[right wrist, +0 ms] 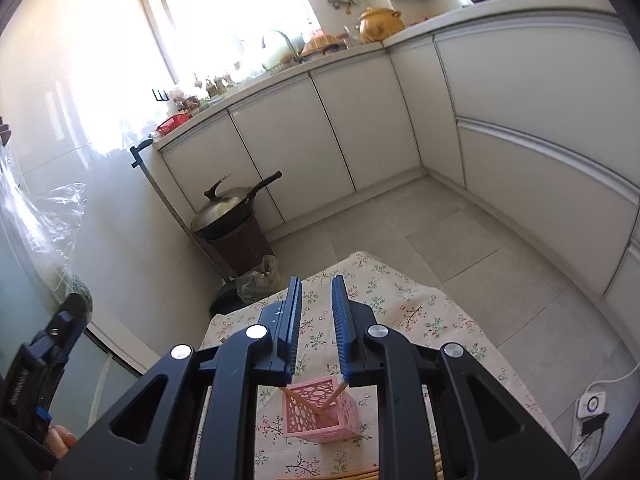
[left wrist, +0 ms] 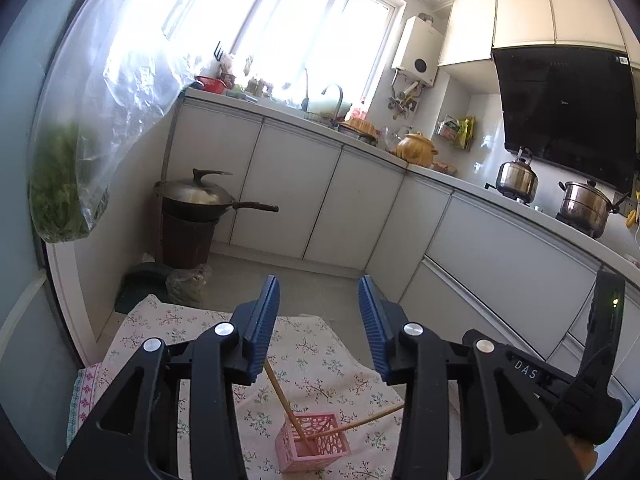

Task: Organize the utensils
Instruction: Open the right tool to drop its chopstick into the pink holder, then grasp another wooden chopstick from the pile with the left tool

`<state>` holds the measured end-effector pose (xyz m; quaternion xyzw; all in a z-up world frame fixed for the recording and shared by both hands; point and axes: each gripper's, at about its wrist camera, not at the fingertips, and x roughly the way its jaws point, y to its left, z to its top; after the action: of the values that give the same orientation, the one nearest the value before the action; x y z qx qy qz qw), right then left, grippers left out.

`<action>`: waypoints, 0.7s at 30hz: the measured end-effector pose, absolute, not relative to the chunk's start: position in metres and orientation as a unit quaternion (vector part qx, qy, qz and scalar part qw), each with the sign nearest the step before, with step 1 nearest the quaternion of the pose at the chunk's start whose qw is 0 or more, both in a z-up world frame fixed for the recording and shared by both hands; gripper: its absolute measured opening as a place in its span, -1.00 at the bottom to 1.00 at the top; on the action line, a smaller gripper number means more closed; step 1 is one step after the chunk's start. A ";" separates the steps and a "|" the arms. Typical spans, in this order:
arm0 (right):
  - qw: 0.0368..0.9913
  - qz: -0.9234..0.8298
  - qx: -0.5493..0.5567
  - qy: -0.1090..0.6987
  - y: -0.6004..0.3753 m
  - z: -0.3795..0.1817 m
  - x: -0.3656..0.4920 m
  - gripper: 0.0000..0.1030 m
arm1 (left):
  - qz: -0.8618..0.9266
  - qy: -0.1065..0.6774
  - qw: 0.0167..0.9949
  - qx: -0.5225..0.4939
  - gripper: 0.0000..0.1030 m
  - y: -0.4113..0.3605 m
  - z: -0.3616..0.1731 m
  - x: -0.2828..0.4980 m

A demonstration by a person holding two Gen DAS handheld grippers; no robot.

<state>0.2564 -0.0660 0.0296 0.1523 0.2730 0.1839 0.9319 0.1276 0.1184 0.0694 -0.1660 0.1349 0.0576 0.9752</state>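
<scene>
A pink cut-out holder (left wrist: 313, 442) stands on a floral cloth (left wrist: 320, 360) with two wooden chopsticks (left wrist: 280, 392) leaning out of it in a V. My left gripper (left wrist: 318, 292) is open and empty above and behind the holder. In the right wrist view the same pink holder (right wrist: 320, 410) sits below my right gripper (right wrist: 316, 292), which is open with a narrow gap and empty. More chopsticks (right wrist: 356, 474) lie on the cloth at the bottom edge of that view.
White cabinets (left wrist: 320, 184) run along the back and right. A lidded wok (left wrist: 200, 196) rests on a dark bin (left wrist: 186, 240) at the left. A bag of greens (left wrist: 64, 184) hangs at the left. A power strip (right wrist: 590, 412) lies on the floor at right.
</scene>
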 end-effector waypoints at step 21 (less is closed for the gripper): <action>0.956 0.155 0.101 0.227 -0.110 0.038 0.177 0.32 | 0.069 0.157 0.980 -0.101 0.78 0.060 0.060 0.099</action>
<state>0.1770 -0.1102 0.0383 0.1013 0.2270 0.1548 0.9562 0.0989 0.0598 0.0603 -0.1014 0.1574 0.0693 0.9799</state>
